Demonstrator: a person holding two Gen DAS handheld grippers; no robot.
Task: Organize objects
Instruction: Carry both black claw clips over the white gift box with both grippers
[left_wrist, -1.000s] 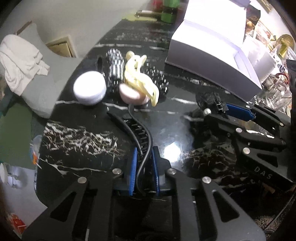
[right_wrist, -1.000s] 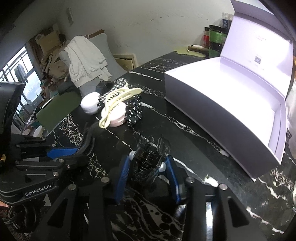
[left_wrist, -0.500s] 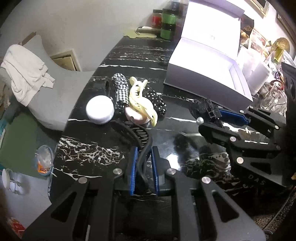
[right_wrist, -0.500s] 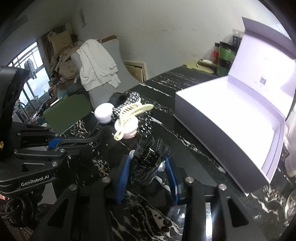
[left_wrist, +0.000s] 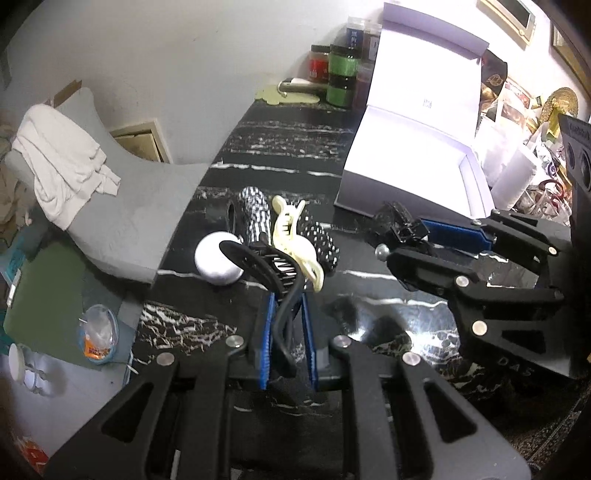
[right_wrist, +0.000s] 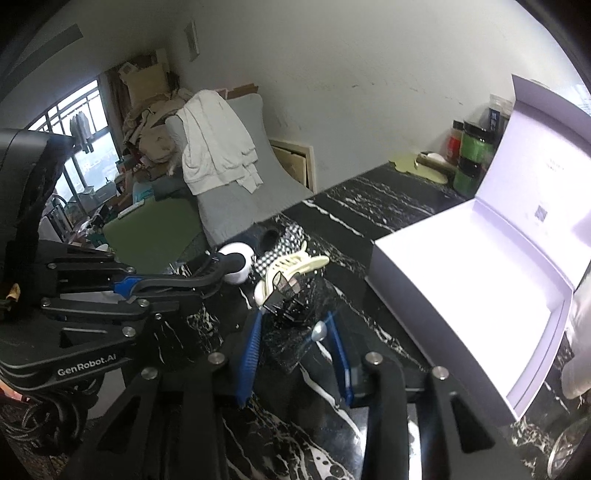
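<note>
The long black plastic comb-style hair clip is pinched in my left claw, above the black marble table. My right claw grips a small black claw clip beside the open white box.

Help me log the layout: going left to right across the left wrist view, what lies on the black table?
White round case → checkered hair band → cream hair clip → open white box.
</note>
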